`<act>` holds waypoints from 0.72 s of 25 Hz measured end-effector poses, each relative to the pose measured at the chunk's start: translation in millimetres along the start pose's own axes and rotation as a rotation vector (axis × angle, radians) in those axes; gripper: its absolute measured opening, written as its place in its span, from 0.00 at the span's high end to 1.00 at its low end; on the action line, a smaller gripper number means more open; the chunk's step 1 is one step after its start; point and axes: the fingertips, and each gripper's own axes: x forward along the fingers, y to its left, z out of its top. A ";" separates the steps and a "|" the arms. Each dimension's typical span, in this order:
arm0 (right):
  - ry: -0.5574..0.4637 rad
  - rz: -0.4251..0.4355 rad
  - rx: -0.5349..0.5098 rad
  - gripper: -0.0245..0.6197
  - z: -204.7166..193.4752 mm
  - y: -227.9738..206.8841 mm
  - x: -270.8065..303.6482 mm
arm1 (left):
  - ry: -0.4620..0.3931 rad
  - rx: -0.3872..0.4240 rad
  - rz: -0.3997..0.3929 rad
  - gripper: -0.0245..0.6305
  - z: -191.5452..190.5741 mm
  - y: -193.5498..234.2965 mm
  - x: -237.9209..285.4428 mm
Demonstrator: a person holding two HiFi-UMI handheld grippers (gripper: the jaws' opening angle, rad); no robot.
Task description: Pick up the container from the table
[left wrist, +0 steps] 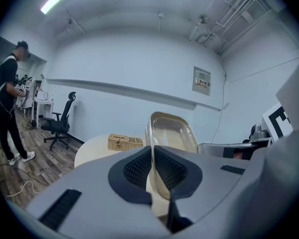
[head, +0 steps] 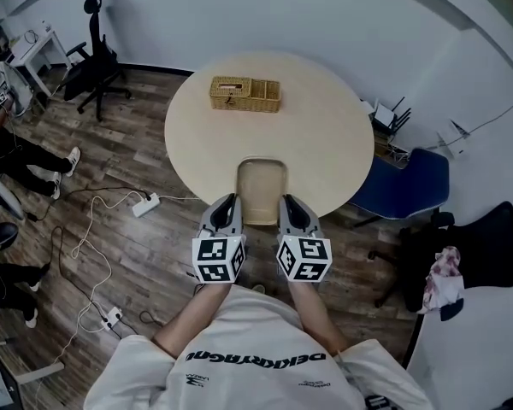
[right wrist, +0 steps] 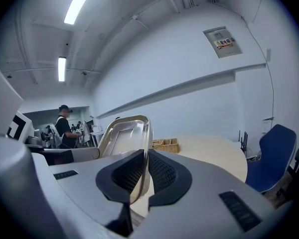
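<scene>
Holding the shallow beige container (head: 262,188) at the near edge of the round worktop (head: 329,126). Clenching its left rim in the left tongs (head: 229,203) and its right rim in the right tongs (head: 289,203). Showing only bare bottom inside. Farther across, lying apart: wicker basket (head: 244,94), contents unreadable.

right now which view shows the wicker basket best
The head view: the wicker basket lies whole and unblocked on the table. The left gripper view shows it small and distant; the right gripper view, partly hidden behind the container.
</scene>
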 end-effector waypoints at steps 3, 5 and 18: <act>-0.015 0.007 -0.001 0.87 3.5 0.8 -6.9 | -0.018 0.014 0.004 0.91 3.7 -5.0 -7.2; -0.023 0.013 -0.002 0.87 5.1 3.4 -10.5 | -0.027 0.018 0.009 0.91 5.6 -6.0 -12.2; -0.043 0.027 -0.006 0.87 3.1 11.7 -26.4 | -0.047 0.008 0.021 0.91 2.9 -9.1 -30.2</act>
